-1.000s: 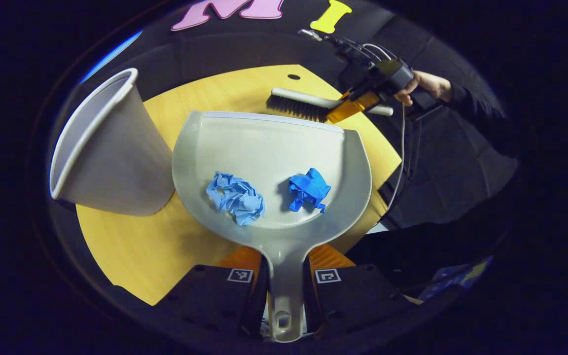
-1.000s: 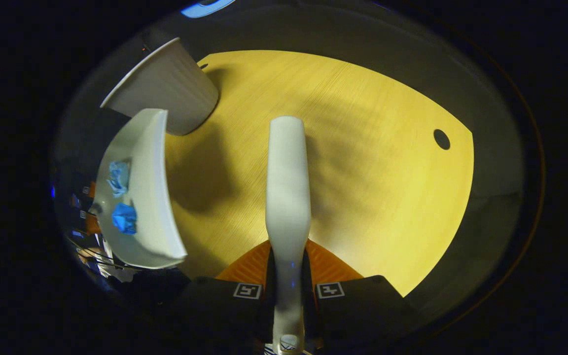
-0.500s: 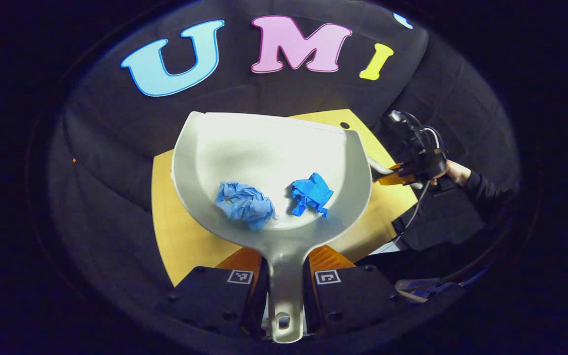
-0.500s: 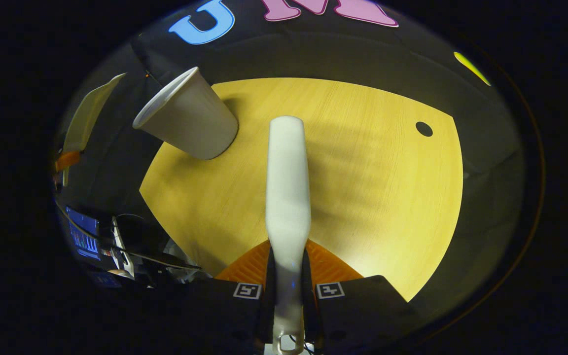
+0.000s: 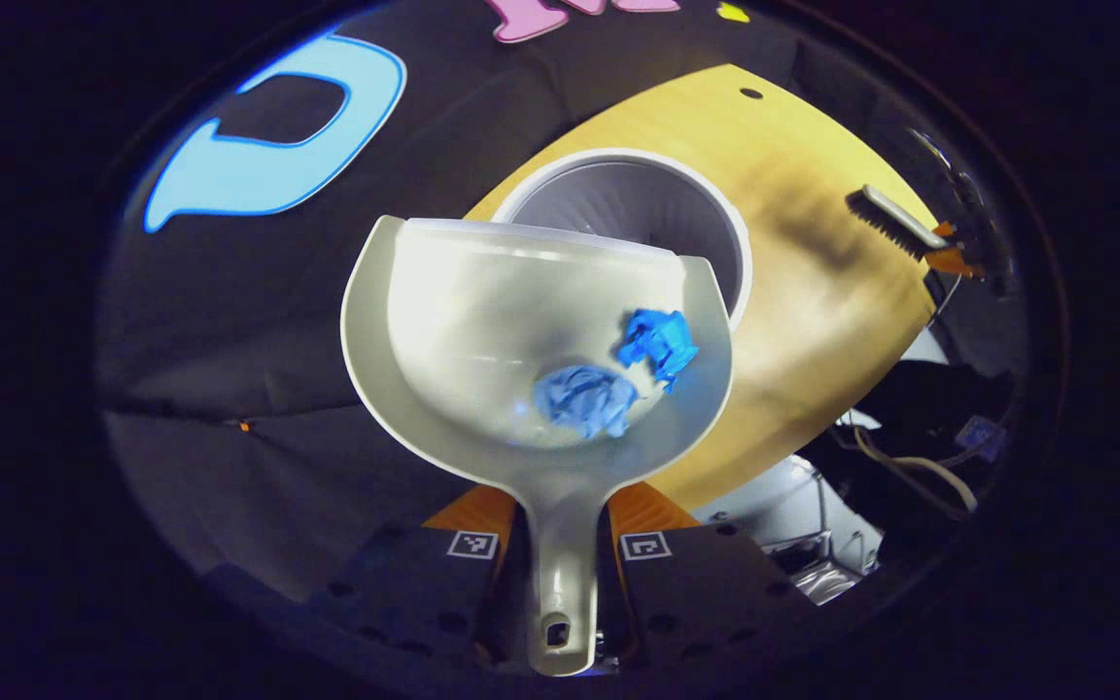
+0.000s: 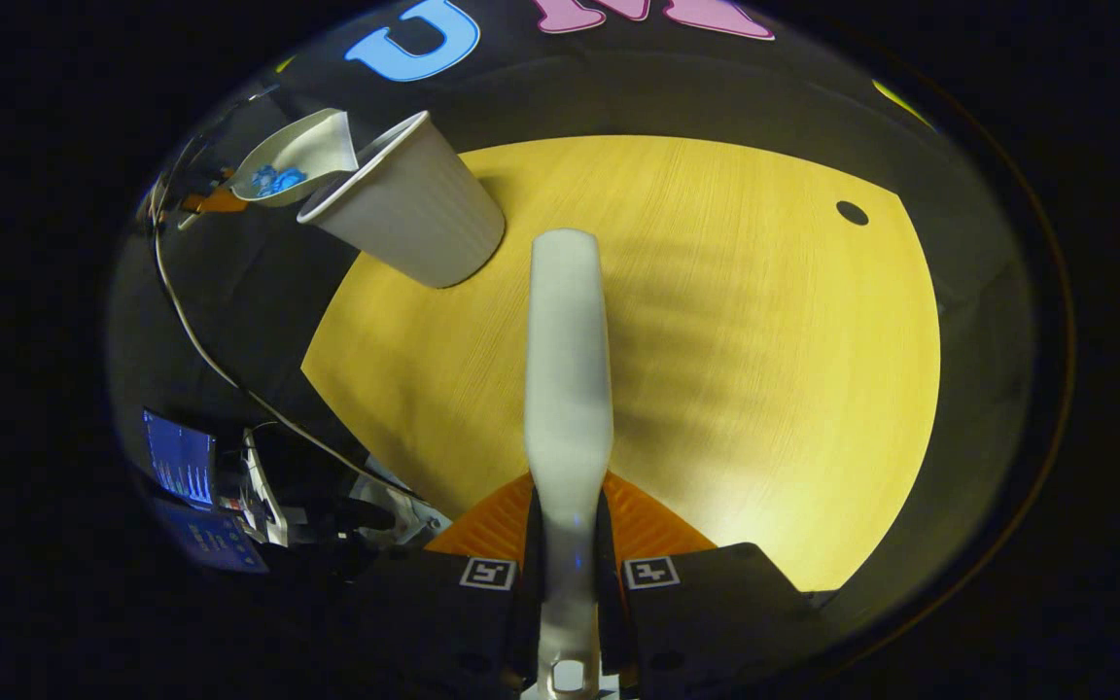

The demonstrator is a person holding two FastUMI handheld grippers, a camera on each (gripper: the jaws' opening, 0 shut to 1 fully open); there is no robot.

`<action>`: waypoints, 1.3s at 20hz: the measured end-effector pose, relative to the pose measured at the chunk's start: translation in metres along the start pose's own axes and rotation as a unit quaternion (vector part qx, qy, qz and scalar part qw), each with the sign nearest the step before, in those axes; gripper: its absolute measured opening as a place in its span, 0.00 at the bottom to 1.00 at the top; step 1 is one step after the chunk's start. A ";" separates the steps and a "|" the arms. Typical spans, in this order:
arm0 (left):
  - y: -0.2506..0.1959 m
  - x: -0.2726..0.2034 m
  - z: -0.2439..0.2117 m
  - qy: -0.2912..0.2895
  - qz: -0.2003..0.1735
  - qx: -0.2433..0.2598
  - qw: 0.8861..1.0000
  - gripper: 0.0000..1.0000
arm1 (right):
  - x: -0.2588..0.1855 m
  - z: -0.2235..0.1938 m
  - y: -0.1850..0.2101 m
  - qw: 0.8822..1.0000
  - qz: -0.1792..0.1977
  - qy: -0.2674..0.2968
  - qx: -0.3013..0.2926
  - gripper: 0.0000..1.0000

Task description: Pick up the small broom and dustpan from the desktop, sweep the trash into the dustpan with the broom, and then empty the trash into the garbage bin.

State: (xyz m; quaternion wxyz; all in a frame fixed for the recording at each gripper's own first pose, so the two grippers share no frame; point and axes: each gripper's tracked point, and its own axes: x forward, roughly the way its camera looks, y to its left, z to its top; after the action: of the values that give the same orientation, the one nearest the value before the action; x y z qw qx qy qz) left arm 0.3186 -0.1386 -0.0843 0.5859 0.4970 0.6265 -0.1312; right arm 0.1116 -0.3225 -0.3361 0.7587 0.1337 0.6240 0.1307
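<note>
My left gripper (image 5: 562,515) is shut on the handle of the grey dustpan (image 5: 482,321), held up in the air. Two crumpled blue paper balls (image 5: 587,399) (image 5: 659,340) lie in the pan, slid to its right side. The pan's front lip overlaps the open mouth of the white garbage bin (image 5: 652,209) behind it. My right gripper (image 6: 568,530) is shut on the white broom (image 6: 567,379), held over the yellow desktop (image 6: 735,321). In the right gripper view the dustpan (image 6: 299,156) is tilted beside the bin's (image 6: 414,219) rim. The broom's bristles (image 5: 879,226) show far right in the left gripper view.
The desktop (image 5: 813,292) has a small round cable hole (image 6: 851,212) near its far edge. Beyond the near left edge of the desk sit a lit screen (image 6: 179,465), cables and other equipment. A cable (image 6: 200,340) hangs from the left gripper.
The dustpan has risen and swung over to the bin's mouth, tilting to the right. Both paper balls slid toward its right side. The broom has stayed roughly in place over the desk.
</note>
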 end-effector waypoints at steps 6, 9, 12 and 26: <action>-0.044 -0.006 0.049 0.019 0.037 0.040 0.998 0.30 | -0.004 -0.006 -0.007 1.000 -0.005 -0.007 0.023 0.26; -0.055 0.020 0.041 0.010 0.052 0.024 0.998 0.30 | -0.003 -0.005 -0.009 0.999 -0.009 -0.011 0.032 0.26; -0.047 0.008 0.031 -0.036 0.044 -0.025 0.998 0.29 | -0.005 -0.006 -0.015 0.999 -0.010 -0.016 0.040 0.26; -0.239 -0.102 0.107 -0.402 -0.146 -0.224 0.876 0.29 | -0.016 0.069 -0.054 0.983 -0.109 -0.115 0.098 0.27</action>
State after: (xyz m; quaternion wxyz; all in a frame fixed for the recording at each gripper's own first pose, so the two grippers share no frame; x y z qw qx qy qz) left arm 0.1791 -0.3788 -0.1254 0.8572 0.1592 0.4151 -0.2598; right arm 0.1783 -0.3812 -0.3289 0.8183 0.1524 0.5534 -0.0305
